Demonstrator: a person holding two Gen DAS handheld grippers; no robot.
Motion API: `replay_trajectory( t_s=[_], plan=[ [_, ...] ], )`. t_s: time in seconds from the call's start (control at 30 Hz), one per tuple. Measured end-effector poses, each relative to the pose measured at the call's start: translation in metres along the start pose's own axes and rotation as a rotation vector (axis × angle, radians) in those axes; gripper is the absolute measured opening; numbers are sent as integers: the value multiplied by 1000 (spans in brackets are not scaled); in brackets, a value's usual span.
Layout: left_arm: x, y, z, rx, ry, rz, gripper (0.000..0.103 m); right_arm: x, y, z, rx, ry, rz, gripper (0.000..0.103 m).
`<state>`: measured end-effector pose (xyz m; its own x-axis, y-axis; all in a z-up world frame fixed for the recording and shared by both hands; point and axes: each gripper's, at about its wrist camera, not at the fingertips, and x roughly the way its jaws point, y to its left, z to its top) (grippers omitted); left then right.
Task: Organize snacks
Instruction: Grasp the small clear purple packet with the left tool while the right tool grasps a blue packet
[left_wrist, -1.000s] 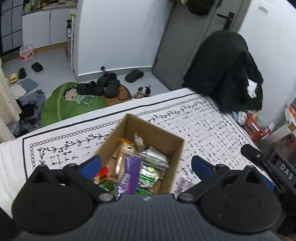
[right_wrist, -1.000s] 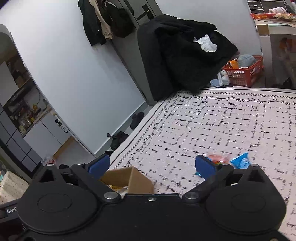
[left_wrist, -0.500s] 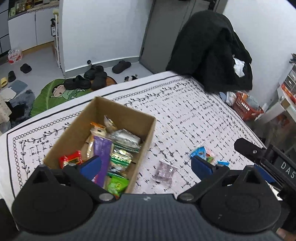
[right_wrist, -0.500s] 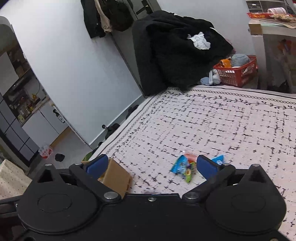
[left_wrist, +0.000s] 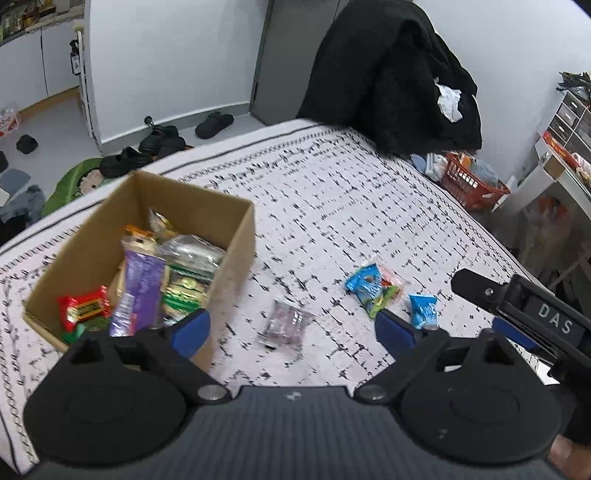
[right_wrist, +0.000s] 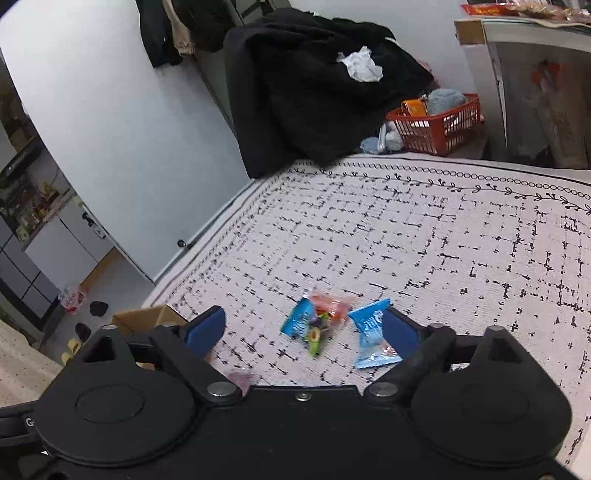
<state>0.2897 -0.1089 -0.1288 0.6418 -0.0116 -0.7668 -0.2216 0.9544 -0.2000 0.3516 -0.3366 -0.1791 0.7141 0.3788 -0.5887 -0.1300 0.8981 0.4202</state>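
Left tongs (left_wrist: 290, 328): spread wide and empty, now shifted right of the cardboard box (left_wrist: 229, 258) (a second ago directly over it).
Right tongs (right_wrist: 304, 326): parted, nothing held, now low over the loose packets.
Box: filled with snacks, left on the patterned desk (left_wrist: 332, 192).
Purple packet (left_wrist: 284, 325): beside the box.
Blue packets (right_wrist: 371, 332): further right, newly in view between the right fingers.
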Motion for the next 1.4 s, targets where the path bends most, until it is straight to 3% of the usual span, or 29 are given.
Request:
replay_trajectory(
  t_s=[0.1,0.23,0.33,0.63,1.13,1.17,1.27,1.4],
  plan=[
    [12,-4,-5,-3,18,-12,84,5,-4,0,-38,17,-15,82],
    [27,-8,-10,-15,34,-20,77,15,-13,2,-73,35,-29,62],
    [41,-12,-13,-10,42,-15,72,23,-17,4,-101,45,-43,58],
    [78,-15,-16,-4,62,17,61,54,-18,5,-164,77,-77,53],
    [119,-9,-23,31,70,59,58,82,-14,1,-193,114,-104,51],
    [122,-8,-24,29,77,57,56,85,-13,1,-196,117,-108,50],
    [126,-3,-26,3,87,62,36,93,-10,2,-205,121,-132,49],
    [125,2,-19,-32,94,38,33,104,-6,2,-222,129,-157,48]
  ],
)
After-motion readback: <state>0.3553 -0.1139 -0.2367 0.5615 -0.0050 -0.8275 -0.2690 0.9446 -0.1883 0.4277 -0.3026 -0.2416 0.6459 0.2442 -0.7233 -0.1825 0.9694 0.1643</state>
